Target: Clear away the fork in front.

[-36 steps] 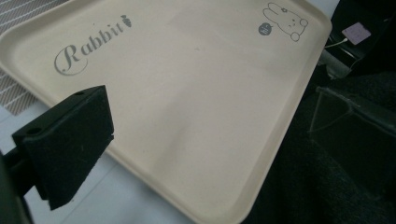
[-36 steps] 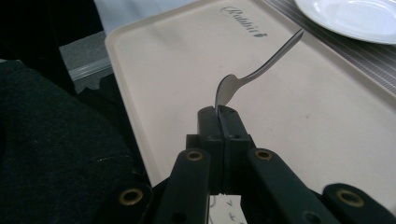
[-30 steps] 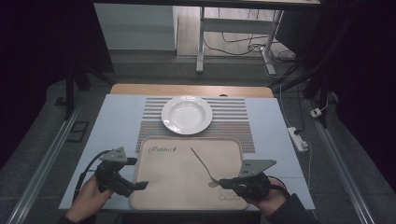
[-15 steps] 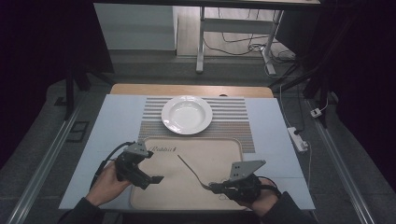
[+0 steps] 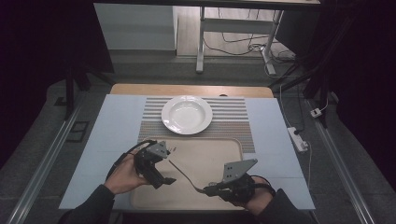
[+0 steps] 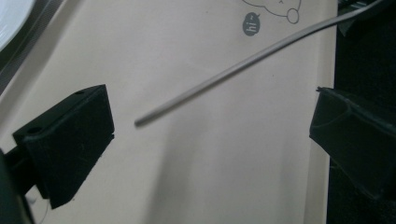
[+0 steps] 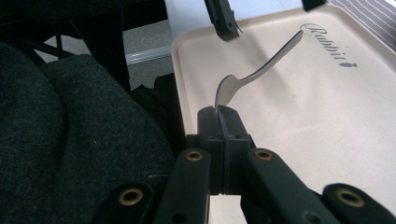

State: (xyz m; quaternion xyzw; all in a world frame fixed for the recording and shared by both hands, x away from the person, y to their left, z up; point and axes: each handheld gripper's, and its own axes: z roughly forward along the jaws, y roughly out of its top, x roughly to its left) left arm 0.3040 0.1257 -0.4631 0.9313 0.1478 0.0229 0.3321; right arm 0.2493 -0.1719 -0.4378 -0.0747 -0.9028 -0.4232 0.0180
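Over the beige tray, right gripper clamps the spoon by its bowl, handle toward the wide-open left gripper; thin, stiff, slick metal, best taken mid-handle.

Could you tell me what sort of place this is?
Probably a lab recording bench: a tray, striped placemat and white plate staged on a table, with cables trailing on the floor behind.

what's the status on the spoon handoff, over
Right gripper shut on spoon bowl. Left gripper open, handle tip between jaws, untouched. Over tray, nothing in the way.
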